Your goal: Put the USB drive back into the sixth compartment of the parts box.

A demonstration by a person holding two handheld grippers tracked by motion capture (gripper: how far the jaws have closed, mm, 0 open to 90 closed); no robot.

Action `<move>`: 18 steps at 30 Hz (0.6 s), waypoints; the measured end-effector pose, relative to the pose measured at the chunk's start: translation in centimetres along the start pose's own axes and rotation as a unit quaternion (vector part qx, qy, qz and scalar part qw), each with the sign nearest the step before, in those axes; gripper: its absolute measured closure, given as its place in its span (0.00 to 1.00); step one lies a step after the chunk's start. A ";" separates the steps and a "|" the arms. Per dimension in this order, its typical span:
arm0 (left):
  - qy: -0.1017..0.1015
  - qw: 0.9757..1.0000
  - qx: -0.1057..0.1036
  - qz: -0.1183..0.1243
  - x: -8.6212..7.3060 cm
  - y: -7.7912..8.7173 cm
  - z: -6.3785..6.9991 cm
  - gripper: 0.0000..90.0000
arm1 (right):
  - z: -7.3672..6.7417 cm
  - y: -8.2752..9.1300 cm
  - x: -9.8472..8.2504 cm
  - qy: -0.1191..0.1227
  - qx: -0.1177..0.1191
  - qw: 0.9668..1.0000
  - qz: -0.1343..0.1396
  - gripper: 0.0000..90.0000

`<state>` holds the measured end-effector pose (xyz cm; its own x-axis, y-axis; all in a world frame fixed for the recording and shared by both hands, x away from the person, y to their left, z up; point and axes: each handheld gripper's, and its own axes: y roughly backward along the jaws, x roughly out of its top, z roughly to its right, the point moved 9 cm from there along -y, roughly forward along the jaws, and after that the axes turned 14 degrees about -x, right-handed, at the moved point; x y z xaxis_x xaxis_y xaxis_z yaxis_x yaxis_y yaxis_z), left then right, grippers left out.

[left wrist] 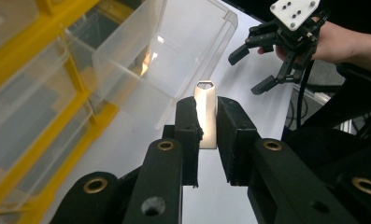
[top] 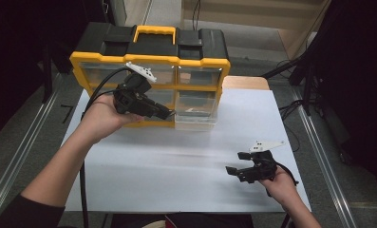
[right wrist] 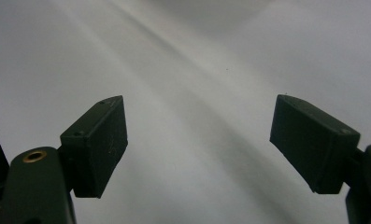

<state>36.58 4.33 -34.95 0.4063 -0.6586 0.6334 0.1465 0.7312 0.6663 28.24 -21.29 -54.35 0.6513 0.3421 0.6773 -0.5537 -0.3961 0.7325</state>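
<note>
High view: left gripper [top: 169, 114] at ten o'clock, tips at the pulled-out clear drawer [top: 196, 113] of the yellow organizer [top: 150, 59]; right gripper [top: 237, 163] at four o'clock, jaws apart over the white sheet [top: 176, 161].

Left gripper view: clamped flat on a small metal tag [left wrist: 206, 114]; seemingly light, stiff, slippery; best pinched mid-body.

Right gripper view: spread wide, nothing between.
</note>
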 end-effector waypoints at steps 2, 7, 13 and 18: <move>-0.013 1.000 -0.001 -0.006 0.5 -0.2 0.0 0.89 | 0.0 -0.1 0.0 0.001 -0.001 1.000 0.000 0.19; -0.036 0.999 -0.001 -0.013 1.6 -0.4 0.1 0.89 | -0.1 0.0 0.0 0.003 0.001 1.000 0.000 0.19; -0.048 0.999 0.002 -0.012 3.1 -0.8 -0.1 0.89 | -0.1 0.0 0.0 0.004 0.001 1.000 0.001 0.19; -0.067 0.998 0.001 -0.014 3.7 -1.3 -0.3 0.89 | -0.1 0.0 0.0 0.005 0.001 1.000 0.002 0.19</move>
<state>38.19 1.01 -33.62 0.2782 -0.6966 0.6613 0.1538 0.7119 0.6852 28.21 -21.15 -54.34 0.6444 0.3491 0.6803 -0.5542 -0.3997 0.7301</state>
